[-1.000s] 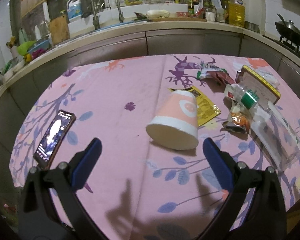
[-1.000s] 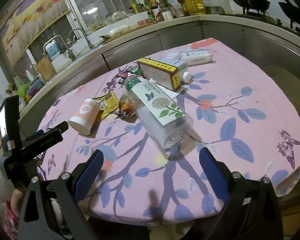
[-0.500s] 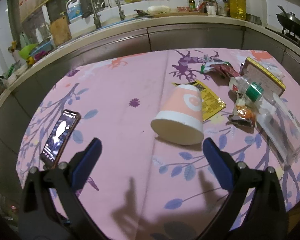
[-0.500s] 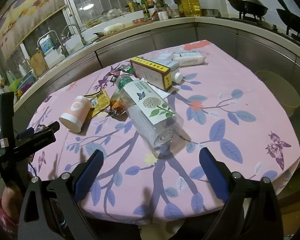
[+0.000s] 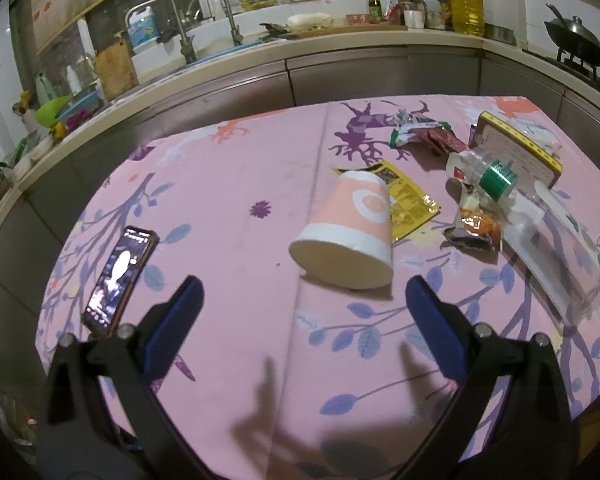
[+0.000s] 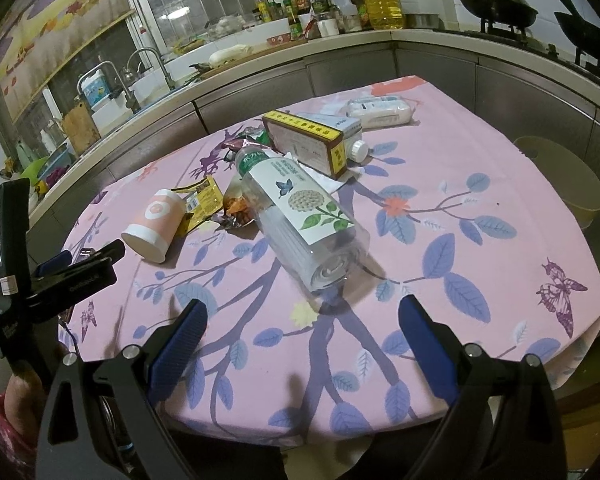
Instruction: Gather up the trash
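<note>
A phone (image 5: 118, 278) lies flat on the pink floral cloth (image 5: 228, 184), screen up and lit, near the cloth's left edge. Behind the cloth runs a steel-fronted kitchen counter (image 5: 284, 80) with two taps (image 5: 180, 24) over a sink, a wooden chopping board (image 5: 114, 66) leaning upright beside it, and a big yellow oil jug (image 6: 382, 2) among smaller bottles (labels too small to read). A dark wok (image 6: 496, 2) sits on the stove at the far right

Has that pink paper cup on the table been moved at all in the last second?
No. The pink paper cup lies on its side, still overlapping the yellow wrapper the same way; only the cameras drew back slightly.
</note>
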`<state>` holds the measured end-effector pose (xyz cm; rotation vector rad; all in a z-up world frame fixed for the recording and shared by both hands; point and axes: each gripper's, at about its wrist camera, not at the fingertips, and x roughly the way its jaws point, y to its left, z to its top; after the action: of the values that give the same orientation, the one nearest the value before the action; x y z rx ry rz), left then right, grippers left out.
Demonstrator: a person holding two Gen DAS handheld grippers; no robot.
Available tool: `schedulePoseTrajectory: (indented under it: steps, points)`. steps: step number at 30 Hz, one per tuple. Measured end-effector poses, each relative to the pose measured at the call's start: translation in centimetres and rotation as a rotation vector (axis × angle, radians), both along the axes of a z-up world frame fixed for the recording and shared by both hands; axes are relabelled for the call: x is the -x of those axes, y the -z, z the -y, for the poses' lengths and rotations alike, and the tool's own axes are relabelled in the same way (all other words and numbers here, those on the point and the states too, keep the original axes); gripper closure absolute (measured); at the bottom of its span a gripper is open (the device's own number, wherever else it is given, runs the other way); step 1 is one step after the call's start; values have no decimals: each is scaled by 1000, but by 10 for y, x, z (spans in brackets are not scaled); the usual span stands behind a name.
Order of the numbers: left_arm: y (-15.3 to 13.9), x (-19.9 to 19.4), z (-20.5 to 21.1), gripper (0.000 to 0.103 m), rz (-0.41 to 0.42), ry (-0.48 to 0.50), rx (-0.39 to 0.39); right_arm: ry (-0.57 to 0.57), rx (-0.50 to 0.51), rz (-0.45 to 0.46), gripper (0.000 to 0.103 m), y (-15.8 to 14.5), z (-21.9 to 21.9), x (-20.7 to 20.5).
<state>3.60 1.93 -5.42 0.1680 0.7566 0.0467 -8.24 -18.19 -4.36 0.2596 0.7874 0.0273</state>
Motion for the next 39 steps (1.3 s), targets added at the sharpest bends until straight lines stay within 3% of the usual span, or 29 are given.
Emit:
schedulePoseTrajectory:
  steps: [31, 39]
  points:
    - [3, -8, -9, 6, -13, -20, 28, -9, -15, -29, 10, 8, -3, -7]
    - [2, -5, -8, 6, 19, -27, -5, -9, -17, -29, 10, 8, -2, -6]
